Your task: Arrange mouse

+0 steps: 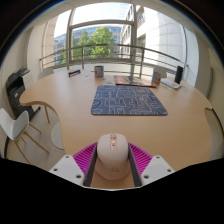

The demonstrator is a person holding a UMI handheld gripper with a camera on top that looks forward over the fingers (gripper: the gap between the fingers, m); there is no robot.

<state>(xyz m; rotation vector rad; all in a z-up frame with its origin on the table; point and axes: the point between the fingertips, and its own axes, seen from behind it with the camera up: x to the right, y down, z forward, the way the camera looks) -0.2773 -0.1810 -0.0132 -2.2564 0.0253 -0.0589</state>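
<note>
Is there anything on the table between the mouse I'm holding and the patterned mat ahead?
Nothing visible. The mouse sits between the gripper fingers, both pads against it, and the bare table runs uninterrupted to the mouse mat beyond.

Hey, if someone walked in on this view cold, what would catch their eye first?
Most likely the beige mouse, held between the gripper's pink pads. Beyond it, a dark patterned mat lies on the wooden table, with large bright windows behind showing green trees.

One view rides the hand-held gripper point(112, 168), facing forward over the table point(70, 105) toward windows point(95, 40).
</note>
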